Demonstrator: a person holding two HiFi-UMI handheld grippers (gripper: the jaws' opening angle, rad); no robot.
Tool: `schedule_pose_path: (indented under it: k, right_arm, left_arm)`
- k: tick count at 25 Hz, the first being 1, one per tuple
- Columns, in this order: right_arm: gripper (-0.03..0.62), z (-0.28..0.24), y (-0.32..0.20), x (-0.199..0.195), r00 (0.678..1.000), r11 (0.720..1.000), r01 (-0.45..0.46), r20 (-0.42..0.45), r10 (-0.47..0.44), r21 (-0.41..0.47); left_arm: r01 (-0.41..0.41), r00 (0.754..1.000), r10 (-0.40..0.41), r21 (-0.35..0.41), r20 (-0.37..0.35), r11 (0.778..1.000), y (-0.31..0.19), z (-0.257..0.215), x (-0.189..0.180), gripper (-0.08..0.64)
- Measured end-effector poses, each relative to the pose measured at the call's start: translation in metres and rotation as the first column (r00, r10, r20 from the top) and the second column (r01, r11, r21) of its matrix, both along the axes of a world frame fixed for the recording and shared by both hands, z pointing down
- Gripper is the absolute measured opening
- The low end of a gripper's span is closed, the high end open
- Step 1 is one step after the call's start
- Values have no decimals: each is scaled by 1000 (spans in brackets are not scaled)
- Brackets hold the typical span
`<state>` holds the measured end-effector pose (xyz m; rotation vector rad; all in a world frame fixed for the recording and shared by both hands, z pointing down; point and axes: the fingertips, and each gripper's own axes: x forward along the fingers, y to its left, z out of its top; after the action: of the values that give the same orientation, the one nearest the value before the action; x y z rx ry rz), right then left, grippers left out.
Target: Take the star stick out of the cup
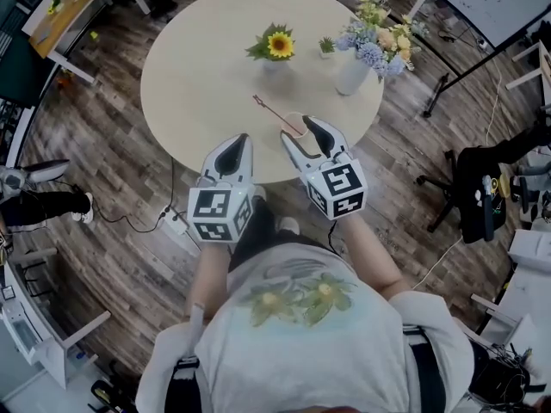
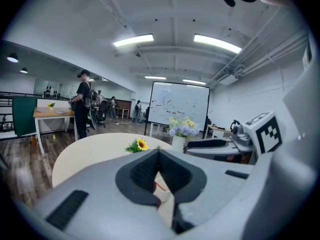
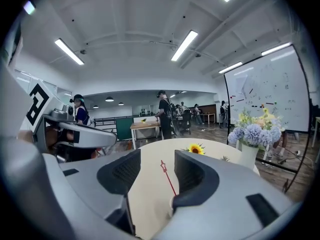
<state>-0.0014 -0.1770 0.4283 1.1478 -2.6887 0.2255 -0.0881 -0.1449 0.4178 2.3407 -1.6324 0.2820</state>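
Star stick (image 3: 168, 180) is sitting in the cup (image 1: 294, 125), leaning far-left. Spread right claw (image 3: 157, 156) is framing it, way nearer than the pressed-together left claw (image 1: 240, 140).

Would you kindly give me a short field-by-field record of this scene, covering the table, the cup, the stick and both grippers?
Surface: round beige table
Cup: small pale cup, upright near the table's near edge
Stick: thin red star-tipped stick, standing in the cup and leaning away to the left
Left gripper: jaws together, nothing held, at the table's near edge
Right gripper: jaws apart, nothing held, close to the cup, with the stick in line between the jaws
Other items: potted sunflower; white vase of mixed flowers
Task state: stick not yet taken out
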Motion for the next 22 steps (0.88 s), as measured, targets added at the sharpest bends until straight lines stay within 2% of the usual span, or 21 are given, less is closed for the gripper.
schedule_pose_path:
  k: [11, 22]
  right_arm:
    - [221, 36, -37, -33, 998, 995, 32, -49, -37, -94]
    - [219, 86, -69, -68, 982, 979, 83, -155, -112, -185]
  left_arm:
    - [-22, 1000, 21, -39, -22, 999, -50, 10, -23, 2]
    - [-38, 999, 35, -87, -33, 995, -88, 27, -46, 3]
